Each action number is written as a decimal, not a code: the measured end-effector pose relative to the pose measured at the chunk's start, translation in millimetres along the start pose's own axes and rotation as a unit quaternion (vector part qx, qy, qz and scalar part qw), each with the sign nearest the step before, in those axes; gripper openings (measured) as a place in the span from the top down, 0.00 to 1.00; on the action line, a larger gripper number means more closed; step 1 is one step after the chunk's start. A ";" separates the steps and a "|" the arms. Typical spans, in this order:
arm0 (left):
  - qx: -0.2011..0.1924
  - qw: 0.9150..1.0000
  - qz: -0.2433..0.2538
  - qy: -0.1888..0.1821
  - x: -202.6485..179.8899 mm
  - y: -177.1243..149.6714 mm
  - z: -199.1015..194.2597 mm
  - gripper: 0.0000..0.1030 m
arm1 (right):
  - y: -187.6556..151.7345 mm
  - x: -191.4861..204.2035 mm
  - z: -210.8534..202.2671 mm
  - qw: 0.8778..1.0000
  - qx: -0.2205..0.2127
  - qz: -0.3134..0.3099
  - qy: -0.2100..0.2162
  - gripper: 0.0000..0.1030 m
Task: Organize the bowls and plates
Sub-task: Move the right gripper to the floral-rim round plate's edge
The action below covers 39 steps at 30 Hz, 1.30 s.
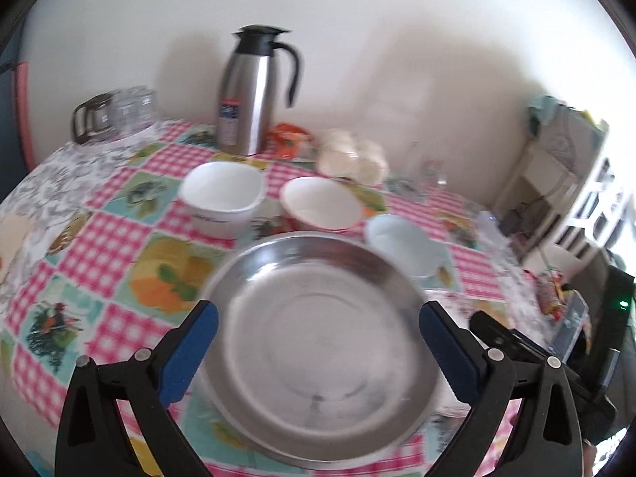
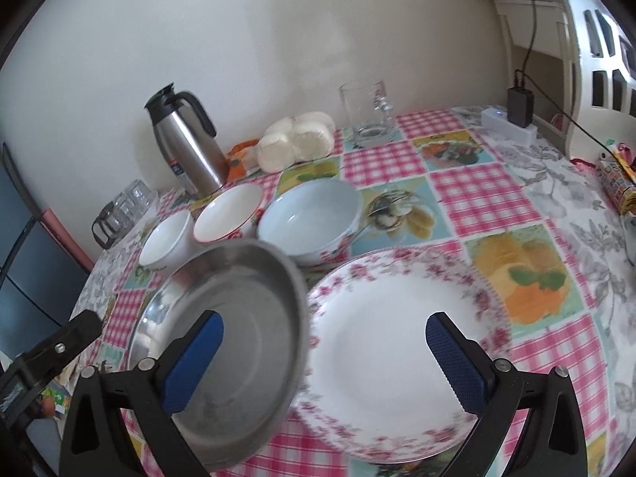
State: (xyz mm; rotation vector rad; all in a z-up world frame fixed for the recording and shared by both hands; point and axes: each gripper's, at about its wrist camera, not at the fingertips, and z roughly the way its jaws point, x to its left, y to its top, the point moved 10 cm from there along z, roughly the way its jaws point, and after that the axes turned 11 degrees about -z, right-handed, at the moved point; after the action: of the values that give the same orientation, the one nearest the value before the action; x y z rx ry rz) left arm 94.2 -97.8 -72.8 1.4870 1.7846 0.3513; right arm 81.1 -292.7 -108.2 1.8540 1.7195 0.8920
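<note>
1. The bench (image 2: 477, 190) carries a glossy checked and fruit-printed cloth, likely slick and apt to slide under a pushed dish. It stands against a pale wall, with a shelf unit at its right end.
2. The flowered plate (image 2: 381, 342) lies flat just right of the steel plate. It looks like ceramic: stiff, fairly heavy, chippable. My guess is that the rim is the only place to pinch it.
3. The steel plate (image 1: 318, 349) is the landmark. It seems light, rigid and slippery, with a raised rim that offers a hold. In the right view it overlaps the flowered plate's left edge.
4. Three bowls sit in a row just behind the steel plate: a white bowl (image 1: 222, 194) on the left, a red-rimmed bowl (image 1: 322, 202) in the middle and a pale blue bowl (image 2: 310, 218) on the right. All look breakable and best gripped across the wall.
5. The left tongs (image 1: 318, 361) are spread wide over the steel plate, gripping nothing. The right tongs (image 2: 324, 361) are equally released, straddling both plates' meeting edges.
6. A steel jug (image 1: 254, 91) and a glass mug (image 2: 369, 115) stand well behind the steel plate.
</note>
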 end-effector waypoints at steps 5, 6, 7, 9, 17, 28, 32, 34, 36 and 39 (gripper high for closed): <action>0.005 0.999 0.014 -0.036 -38.3 -11.7 -6.3 0.02 | 0.4 -39.7 -13.8 0.999 -0.021 0.025 -0.019 0.00; 0.011 0.999 0.012 -0.048 -47.6 -15.0 -7.1 0.02 | 0.7 -46.9 -16.3 0.999 -0.025 0.033 -0.018 0.00; 0.015 0.998 0.010 -0.056 -53.0 -16.9 -8.1 0.02 | 0.5 -53.1 -18.8 0.999 -0.029 0.041 -0.018 0.00; 0.021 0.996 0.008 -0.082 -70.1 -21.7 -9.1 0.02 | 0.4 -68.8 -24.8 0.997 -0.040 0.060 -0.020 0.00; 0.062 0.992 0.050 -0.098 -122.7 -61.0 0.3 0.02 | -10.3 -126.1 -41.6 0.987 -0.056 0.144 -0.041 0.00; 0.141 0.984 0.031 -0.106 -150.0 -118.0 24.1 0.02 | -30.3 -156.0 -34.2 0.982 -0.033 0.182 -0.030 0.00; 0.164 0.983 0.027 -0.084 -147.4 -137.0 34.0 0.02 | -40.7 -158.3 -24.6 0.981 -0.016 0.192 -0.010 0.00; 0.178 0.982 0.009 -0.069 -140.3 -145.6 40.0 0.02 | -48.0 -155.6 -16.2 0.982 0.000 0.191 0.005 0.00; 0.194 0.979 -0.014 -0.062 -134.4 -153.7 44.3 0.02 | -54.6 -151.8 -8.3 0.982 0.018 0.186 0.011 0.00; 0.215 0.975 -0.042 -0.041 -123.0 -163.2 50.8 0.02 | -62.7 -145.0 0.9 0.984 0.040 0.172 0.013 0.00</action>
State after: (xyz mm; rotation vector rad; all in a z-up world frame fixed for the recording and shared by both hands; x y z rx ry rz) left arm 16.2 -270.3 -164.9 1.6795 1.9299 -0.1509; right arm 36.7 -428.6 -175.4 2.2465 1.4932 0.9906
